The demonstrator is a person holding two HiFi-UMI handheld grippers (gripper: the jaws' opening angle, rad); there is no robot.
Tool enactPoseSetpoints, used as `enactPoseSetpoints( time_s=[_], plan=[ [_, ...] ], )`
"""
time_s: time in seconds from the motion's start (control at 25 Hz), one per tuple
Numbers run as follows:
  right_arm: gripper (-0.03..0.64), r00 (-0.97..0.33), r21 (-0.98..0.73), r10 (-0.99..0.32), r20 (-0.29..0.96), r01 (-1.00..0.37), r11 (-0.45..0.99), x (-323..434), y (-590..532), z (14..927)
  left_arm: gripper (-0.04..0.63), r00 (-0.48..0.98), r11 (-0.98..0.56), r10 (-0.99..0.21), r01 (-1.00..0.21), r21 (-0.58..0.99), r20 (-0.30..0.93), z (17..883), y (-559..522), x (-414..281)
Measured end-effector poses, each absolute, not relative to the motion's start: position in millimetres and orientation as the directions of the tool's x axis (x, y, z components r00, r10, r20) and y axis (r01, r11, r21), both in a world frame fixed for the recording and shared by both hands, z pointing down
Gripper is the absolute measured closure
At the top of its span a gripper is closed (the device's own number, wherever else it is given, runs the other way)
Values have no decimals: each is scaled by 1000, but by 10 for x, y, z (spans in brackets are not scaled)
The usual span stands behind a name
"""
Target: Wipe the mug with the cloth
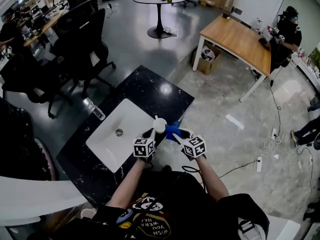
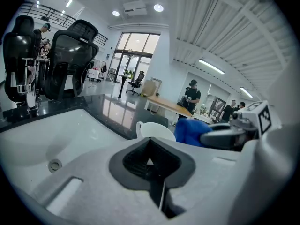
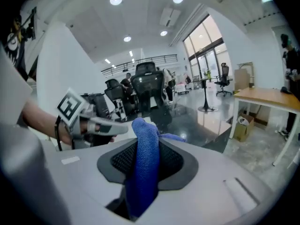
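Note:
A white mug (image 1: 159,125) is held up over the right edge of the white sink basin (image 1: 111,143). My left gripper (image 1: 152,134) is shut on the mug's wall; in the left gripper view the mug (image 2: 157,131) rises just beyond the closed jaws (image 2: 150,147), its handle to the left. My right gripper (image 1: 180,134) is shut on a blue cloth (image 1: 172,130), which touches the mug's right side. In the right gripper view the cloth (image 3: 143,170) hangs folded between the jaws (image 3: 146,143) and hides the mug. The left gripper (image 3: 99,126) shows at left there.
The basin is set in a black marble counter (image 1: 150,91), with a metal faucet (image 1: 95,109) at its far left. Black office chairs (image 1: 82,44) stand beyond the counter. A wooden table (image 1: 240,39) and floor cables (image 1: 270,144) lie to the right.

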State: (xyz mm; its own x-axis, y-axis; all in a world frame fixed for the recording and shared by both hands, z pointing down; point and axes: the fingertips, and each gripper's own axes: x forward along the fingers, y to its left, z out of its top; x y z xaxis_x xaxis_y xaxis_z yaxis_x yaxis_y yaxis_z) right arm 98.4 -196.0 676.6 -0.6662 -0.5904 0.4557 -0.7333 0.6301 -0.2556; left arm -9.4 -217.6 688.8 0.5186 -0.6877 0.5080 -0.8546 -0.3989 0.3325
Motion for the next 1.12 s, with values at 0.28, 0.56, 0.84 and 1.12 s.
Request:
enactPoseSetpoints(
  time_s=[0.28,0.56,0.84,1.12],
  plan=[
    [505,-613,-205,-578,539,-760,616,933,-2261,6957,592,521,-404,-683,-854,329,512,6879,-2205,-74],
    [505,-683,-232,-484,547,-680,696,703,-1675,7103,592,523,-397,-687,-851,343,505,6872,-2218,-86],
    [505,-597,-201,-654,465,-791,578,1051,-2406,6684,592,519,-383,-697,-853,355,494,6843,-2215,-138],
    [503,-700,-223,-392,597,-615,757,546,-1535,7180,592,529,-392,-689,-847,359,495,6857,-2178,-109]
  ],
)
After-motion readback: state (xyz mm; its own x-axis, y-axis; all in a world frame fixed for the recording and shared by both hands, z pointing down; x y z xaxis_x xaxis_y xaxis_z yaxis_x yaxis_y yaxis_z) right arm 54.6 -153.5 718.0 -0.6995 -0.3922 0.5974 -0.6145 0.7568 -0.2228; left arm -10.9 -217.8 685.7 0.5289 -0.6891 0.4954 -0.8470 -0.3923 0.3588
